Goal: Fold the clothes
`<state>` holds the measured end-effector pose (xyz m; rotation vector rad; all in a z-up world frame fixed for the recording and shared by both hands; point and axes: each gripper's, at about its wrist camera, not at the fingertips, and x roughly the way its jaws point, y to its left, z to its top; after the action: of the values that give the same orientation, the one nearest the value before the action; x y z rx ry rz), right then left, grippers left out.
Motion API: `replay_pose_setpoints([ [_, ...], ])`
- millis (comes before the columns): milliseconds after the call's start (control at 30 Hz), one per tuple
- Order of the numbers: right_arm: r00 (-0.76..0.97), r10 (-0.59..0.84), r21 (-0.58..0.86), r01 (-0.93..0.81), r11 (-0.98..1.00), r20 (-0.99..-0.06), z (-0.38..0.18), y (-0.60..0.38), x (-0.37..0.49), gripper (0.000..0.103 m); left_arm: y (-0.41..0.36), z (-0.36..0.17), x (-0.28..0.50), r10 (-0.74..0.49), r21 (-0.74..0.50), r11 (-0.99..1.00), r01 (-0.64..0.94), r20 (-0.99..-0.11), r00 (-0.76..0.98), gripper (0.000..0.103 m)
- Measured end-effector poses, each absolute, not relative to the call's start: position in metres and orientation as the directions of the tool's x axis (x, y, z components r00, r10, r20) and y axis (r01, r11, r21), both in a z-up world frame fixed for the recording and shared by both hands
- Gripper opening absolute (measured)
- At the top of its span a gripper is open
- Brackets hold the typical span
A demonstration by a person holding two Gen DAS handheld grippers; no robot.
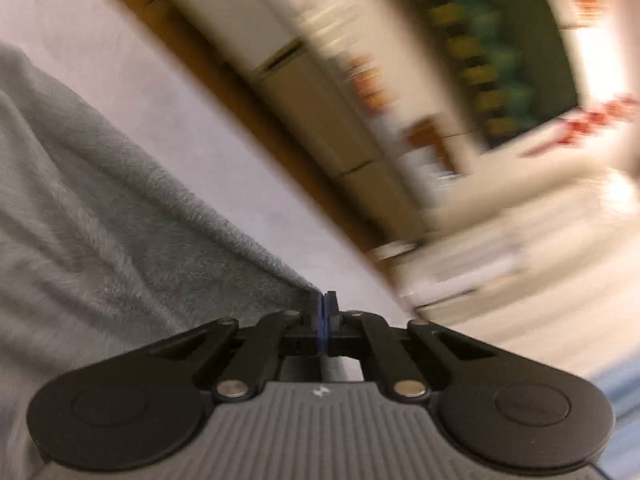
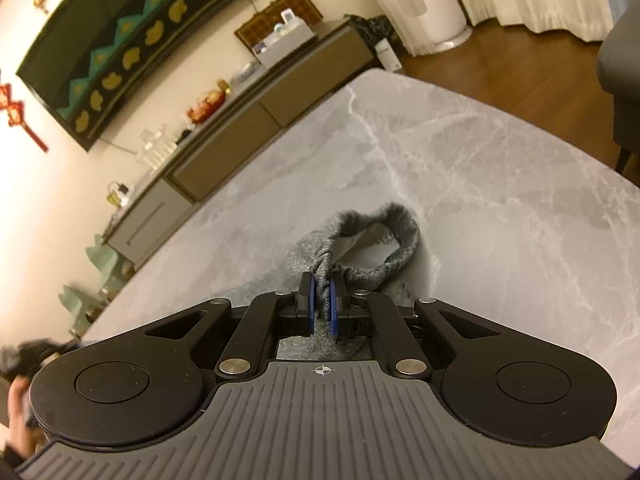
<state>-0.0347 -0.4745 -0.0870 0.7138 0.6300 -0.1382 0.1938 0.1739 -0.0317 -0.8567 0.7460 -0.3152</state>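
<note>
A grey fuzzy garment (image 1: pixel 80 216) lies on the pale marble table (image 1: pixel 192 128). My left gripper (image 1: pixel 325 300) is shut on a corner of it, the cloth stretching away to the left; this view is motion-blurred. In the right wrist view, my right gripper (image 2: pixel 323 280) is shut on a bunched edge of the same grey garment (image 2: pixel 384 240), by what looks like a collar or cuff opening with a paler lining, just above the marble table (image 2: pixel 460 152).
A low sideboard (image 2: pixel 256 116) with small items stands beyond the table's far edge, under a dark wall panel (image 2: pixel 120 40). A grey chair (image 2: pixel 624 80) stands at the right. A wooden floor (image 2: pixel 500 68) lies beyond the table.
</note>
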Motion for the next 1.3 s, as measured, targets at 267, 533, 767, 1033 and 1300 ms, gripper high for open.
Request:
replay_pose_setpoints([
  [267, 0.757, 0.039, 0.546, 0.434, 0.717, -0.652, -0.1, -0.491, -0.058, 0.007, 0.191, -0.082, 0.001, -0.492, -0.751, 0.645, -0.141, -0.549, 0.675, 0.001],
  [533, 0.817, 0.054, 0.654, 0.418, 0.63, -0.574, -0.102, -0.491, -0.108, 0.051, 0.2, -0.074, -0.001, -0.488, -0.766, 0.635, -0.104, -0.502, 0.714, 0.007],
  [767, 0.782, 0.048, 0.607, 0.441, 0.661, -0.621, -0.107, -0.472, -0.1, 0.056, 0.189, -0.083, 0.003, -0.437, -0.709, 0.684, -0.172, -0.587, 0.682, 0.049],
  [1033, 0.739, -0.091, 0.375, 0.44, 0.816, -0.668, -0.099, -0.453, -0.061, 0.021, 0.184, -0.088, 0.032, -0.459, -0.71, 0.692, -0.133, -0.574, 0.678, 0.003],
  [1300, 0.9, 0.045, 0.575, 0.238, 0.783, -0.433, -0.039, -0.46, -0.116, 0.007, 0.248, 0.007, -0.028, -0.519, -0.792, 0.607, 0.063, -0.336, 0.786, 0.003],
])
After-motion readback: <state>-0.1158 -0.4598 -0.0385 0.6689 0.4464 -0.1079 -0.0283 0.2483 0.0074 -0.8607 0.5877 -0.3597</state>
